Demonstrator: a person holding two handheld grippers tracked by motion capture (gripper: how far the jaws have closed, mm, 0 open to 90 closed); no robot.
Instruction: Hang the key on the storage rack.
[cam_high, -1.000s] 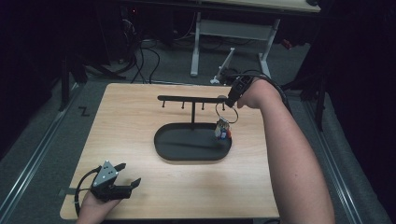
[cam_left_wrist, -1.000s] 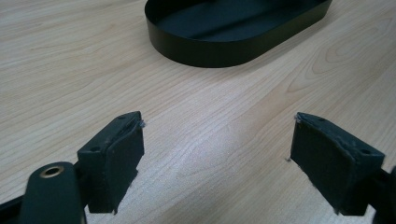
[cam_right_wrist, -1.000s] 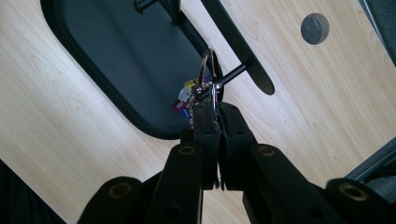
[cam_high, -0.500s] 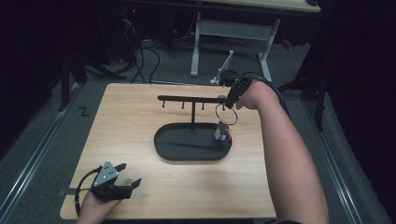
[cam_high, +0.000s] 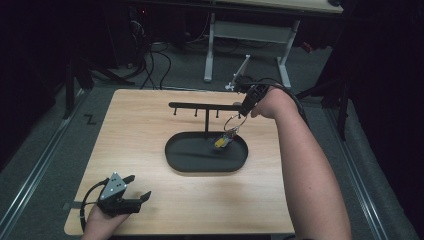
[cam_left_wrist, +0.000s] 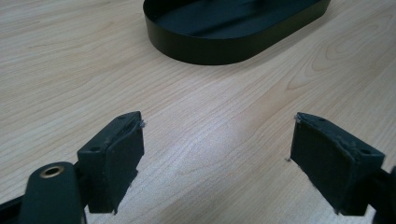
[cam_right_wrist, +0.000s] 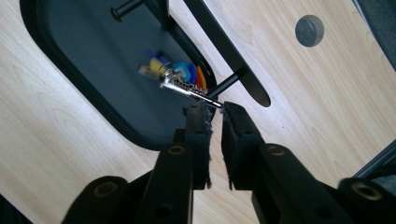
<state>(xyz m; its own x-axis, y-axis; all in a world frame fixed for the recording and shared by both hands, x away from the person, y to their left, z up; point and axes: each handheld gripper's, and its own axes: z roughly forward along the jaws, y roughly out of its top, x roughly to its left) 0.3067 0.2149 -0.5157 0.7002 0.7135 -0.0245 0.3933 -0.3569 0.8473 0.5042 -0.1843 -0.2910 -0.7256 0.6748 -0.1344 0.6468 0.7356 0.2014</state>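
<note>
A black rack (cam_high: 200, 105) with small pegs stands in an oval black tray (cam_high: 172, 160). A metal key ring (cam_high: 234, 121) with coloured keys (cam_high: 224, 140) hangs by the bar's right end, the keys low over the tray. My right gripper (cam_high: 243, 111) is at that end. In the right gripper view its jaws (cam_right_wrist: 215, 108) have just been opening: a narrow gap shows, with the ring's edge (cam_right_wrist: 194, 91) between the tips. My left gripper (cam_high: 140, 186) rests at the table's near left corner, wide open (cam_left_wrist: 217, 135) over bare wood.
The tray wall (cam_left_wrist: 210, 51) lies ahead of my left gripper. A grey round cap (cam_right_wrist: 309, 30) sits in the tabletop beyond the rack bar (cam_right_wrist: 224, 42). Behind the table are a white desk frame (cam_high: 245, 30) and floor cables (cam_high: 150, 55).
The keys have swung a little to the left under the bar. The right hand has barely shifted. The left gripper has stayed put.
</note>
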